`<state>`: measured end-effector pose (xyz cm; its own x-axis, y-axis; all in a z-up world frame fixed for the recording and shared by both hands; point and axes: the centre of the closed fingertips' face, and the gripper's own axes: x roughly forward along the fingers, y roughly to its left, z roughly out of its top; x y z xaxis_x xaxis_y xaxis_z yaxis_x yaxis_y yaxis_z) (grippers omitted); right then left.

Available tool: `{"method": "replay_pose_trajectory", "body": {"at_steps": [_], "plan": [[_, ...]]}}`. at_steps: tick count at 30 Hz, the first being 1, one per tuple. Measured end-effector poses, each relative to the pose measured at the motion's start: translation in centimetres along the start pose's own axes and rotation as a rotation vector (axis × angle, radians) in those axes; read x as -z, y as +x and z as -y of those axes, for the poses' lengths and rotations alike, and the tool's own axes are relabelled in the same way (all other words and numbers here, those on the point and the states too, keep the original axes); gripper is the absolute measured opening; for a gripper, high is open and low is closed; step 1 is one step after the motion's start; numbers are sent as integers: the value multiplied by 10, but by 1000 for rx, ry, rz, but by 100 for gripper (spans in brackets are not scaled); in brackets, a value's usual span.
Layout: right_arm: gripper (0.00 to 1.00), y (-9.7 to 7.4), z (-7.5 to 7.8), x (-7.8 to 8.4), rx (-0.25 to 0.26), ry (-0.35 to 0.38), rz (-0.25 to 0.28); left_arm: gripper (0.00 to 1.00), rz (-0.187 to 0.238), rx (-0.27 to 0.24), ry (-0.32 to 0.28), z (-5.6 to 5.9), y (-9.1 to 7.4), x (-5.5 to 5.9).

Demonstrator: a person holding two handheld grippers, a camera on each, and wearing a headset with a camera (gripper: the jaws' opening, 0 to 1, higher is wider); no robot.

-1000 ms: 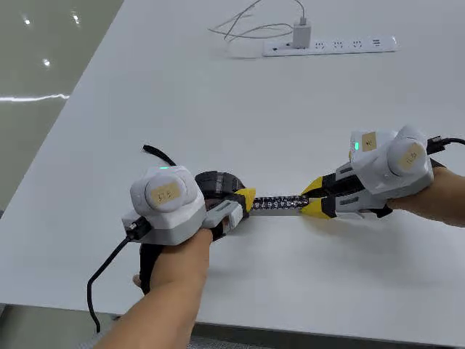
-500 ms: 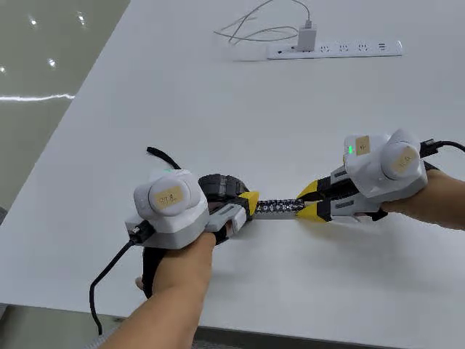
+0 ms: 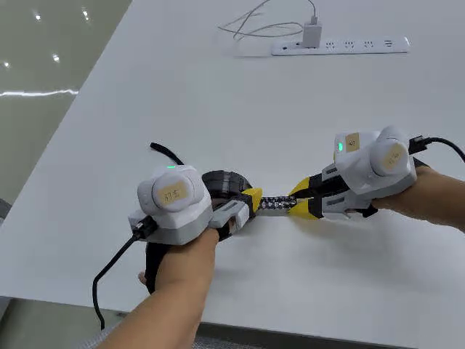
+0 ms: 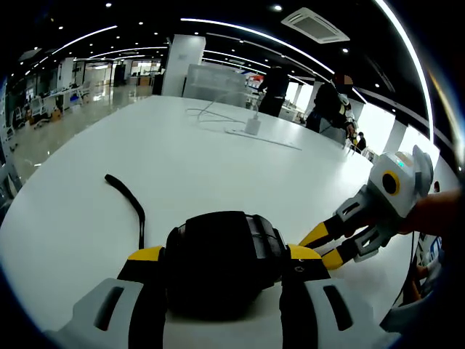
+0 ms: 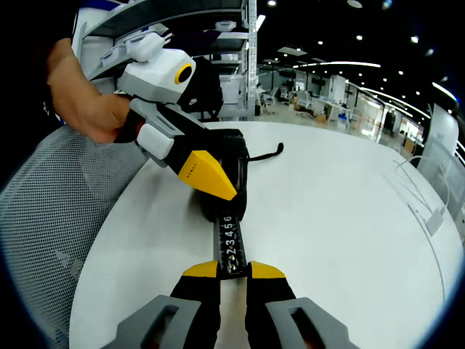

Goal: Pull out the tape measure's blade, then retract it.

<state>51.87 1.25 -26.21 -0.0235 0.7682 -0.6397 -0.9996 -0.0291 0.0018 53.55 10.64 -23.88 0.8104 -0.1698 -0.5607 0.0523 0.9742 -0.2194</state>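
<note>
Head view, lower centre, on the white table: the left gripper clamps the black tape measure to anchor it, while the right gripper pinches narrow on the short exposed blade, probably to control its travel.

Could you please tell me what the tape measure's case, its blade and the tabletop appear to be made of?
The case looks matte black and ribbed, probably rubber-coated plastic. The blade is a thin dark strip with white numerals, likely coated steel. The tabletop is smooth, white, faintly glossy, perhaps laminate.
</note>
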Motion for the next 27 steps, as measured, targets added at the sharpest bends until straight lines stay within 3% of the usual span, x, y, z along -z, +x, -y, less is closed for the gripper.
{"method": "replay_pose_trajectory", "body": {"at_steps": [27], "plan": [[8, 20, 2, -14, -9, -14, 13, 58, 0, -1, -8, 0, 0, 0]]}}
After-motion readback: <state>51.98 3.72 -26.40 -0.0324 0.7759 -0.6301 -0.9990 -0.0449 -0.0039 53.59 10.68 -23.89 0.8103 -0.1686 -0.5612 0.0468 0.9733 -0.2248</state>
